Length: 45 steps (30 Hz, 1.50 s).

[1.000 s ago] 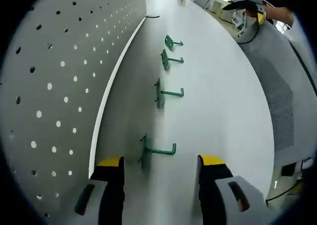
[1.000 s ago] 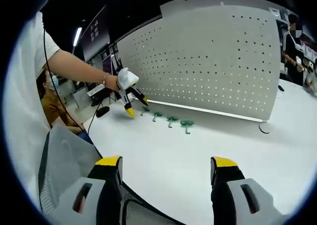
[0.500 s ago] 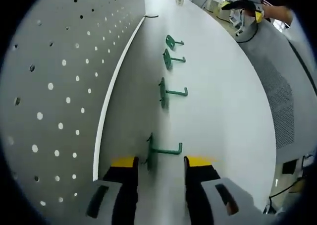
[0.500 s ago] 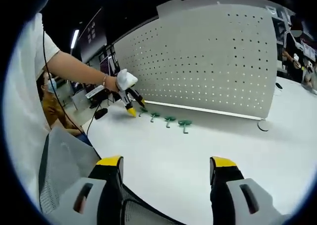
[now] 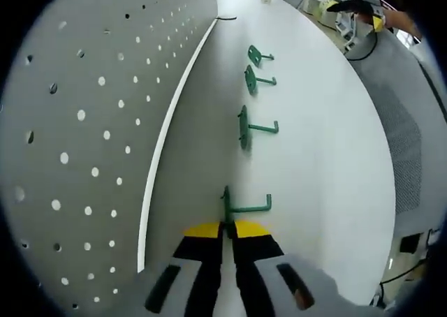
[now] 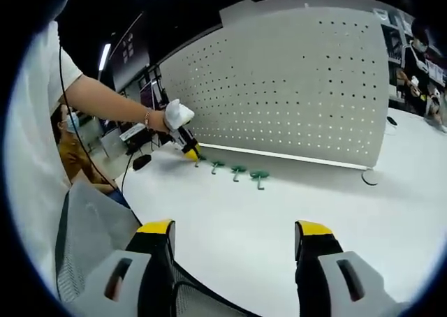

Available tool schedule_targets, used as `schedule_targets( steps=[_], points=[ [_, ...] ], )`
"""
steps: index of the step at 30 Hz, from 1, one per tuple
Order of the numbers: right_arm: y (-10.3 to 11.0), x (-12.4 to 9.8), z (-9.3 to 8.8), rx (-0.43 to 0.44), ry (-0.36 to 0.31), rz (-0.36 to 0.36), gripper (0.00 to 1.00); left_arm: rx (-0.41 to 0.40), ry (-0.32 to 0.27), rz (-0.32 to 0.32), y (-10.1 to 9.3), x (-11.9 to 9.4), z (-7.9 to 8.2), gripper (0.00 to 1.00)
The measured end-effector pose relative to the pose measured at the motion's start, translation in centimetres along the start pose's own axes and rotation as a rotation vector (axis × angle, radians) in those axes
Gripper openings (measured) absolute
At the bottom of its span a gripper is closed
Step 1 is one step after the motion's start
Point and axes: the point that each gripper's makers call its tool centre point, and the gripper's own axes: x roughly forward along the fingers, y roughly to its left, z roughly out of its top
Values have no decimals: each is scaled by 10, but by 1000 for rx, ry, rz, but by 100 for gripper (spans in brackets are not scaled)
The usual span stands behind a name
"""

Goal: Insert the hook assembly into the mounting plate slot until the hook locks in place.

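Note:
Four green hooks lie in a row on the white table (image 5: 328,135), along the foot of the upright white pegboard (image 5: 84,121). My left gripper (image 5: 227,226) is shut on the flat base of the nearest green hook (image 5: 246,205), whose bent arm points right. Beyond it lie the other hooks (image 5: 255,128), (image 5: 257,79), (image 5: 258,54). In the right gripper view, the left gripper (image 6: 190,151) is held by a gloved hand at the left end of the hook row (image 6: 239,170), in front of the pegboard (image 6: 300,86). My right gripper (image 6: 235,232) hangs open and empty, well back from them.
A grey mesh chair back (image 6: 91,219) sits just below my right gripper and also borders the table (image 5: 412,142). A dark cable loop (image 6: 370,177) lies at the pegboard's far end. A person's sleeve and arm (image 6: 105,93) reach across the left. People stand in the background.
My left gripper's jaws moved forward and shut on the nearest hook's base. The right gripper has stayed open and almost still.

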Motion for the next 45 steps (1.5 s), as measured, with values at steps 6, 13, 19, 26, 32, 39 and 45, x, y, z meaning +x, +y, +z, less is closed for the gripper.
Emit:
schedule_targets(
  steps=[6,13,19,26,32,39,45],
  points=[
    [-2,-1,1,8,-6,-4,67,-9,4,9,1,0,-1,4],
    [-3,-1,1,10,-8,-8,67,-13,8,2,-1,-1,-2,3],
    [-2,-1,2,9,-9,-8,67,-12,5,-1,-3,-1,-2,3],
    [-3,-2,5,18,-26,-6,68,-52,-94,26,0,-3,3,3],
    [-2,-2,5,15,-30,-3,68,-77,-153,62,4,-12,8,3],
    [-1,-1,8,18,-43,4,68,-119,-220,60,2,-21,22,3],
    [0,0,11,18,-55,5,68,-119,-275,85,2,-29,33,3]
  ],
)
